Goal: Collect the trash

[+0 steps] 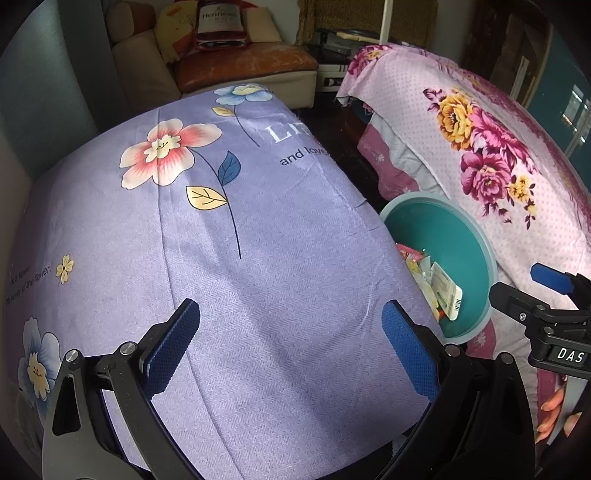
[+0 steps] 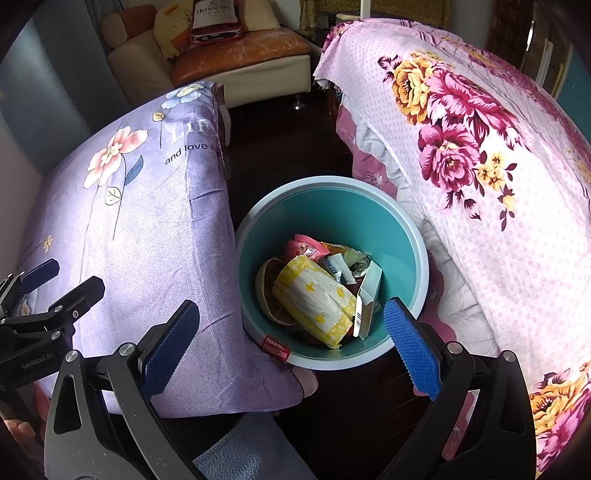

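Observation:
A teal trash bin [image 2: 332,206] with a pale rim stands on the dark floor between two cloth-covered surfaces. It holds several wrappers, a yellow-and-white packet [image 2: 314,295], a white carton [image 2: 369,295] and a dried orange slice [image 2: 267,284]. A red wrapper [image 2: 275,347] lies on its near rim. My right gripper [image 2: 291,328] is open and empty, above the bin's near rim. My left gripper [image 1: 291,328] is open and empty over the purple flowered cloth [image 1: 221,240]. The bin [image 1: 443,236] shows at the right in the left wrist view, with the right gripper [image 1: 524,295] beside it.
A pink flowered bedspread [image 2: 498,184] covers the surface right of the bin. A beige and orange sofa [image 2: 240,51] with a bottle-print cushion [image 2: 214,18] stands at the back. A blue towel [image 2: 236,454] lies at the bottom of the right wrist view.

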The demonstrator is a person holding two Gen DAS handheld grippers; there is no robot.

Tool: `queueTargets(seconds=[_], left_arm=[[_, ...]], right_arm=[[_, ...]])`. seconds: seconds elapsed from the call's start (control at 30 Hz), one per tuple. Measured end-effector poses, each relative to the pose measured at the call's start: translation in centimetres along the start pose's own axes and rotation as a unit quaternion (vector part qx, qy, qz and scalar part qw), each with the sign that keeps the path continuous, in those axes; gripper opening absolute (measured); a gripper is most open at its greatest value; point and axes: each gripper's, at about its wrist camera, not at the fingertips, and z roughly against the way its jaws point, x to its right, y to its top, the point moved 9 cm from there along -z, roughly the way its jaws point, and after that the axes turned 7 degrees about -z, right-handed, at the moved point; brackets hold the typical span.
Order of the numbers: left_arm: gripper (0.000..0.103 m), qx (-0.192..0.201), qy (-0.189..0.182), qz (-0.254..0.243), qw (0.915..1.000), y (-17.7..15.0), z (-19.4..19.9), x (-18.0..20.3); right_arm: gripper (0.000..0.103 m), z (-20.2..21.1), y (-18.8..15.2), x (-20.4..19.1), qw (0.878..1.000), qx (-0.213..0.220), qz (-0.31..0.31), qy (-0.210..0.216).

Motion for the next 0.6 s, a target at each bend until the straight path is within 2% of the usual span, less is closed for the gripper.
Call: queueTargets(seconds=[0.6], left_arm=[[0.099,-0.015,-0.008,0.012,0.9998,-0.55,-1.04,-0.25]], right_arm=[[0.096,-0.68,-0.25,0.54,1.000,-0.005,-0.007,-0.001]])
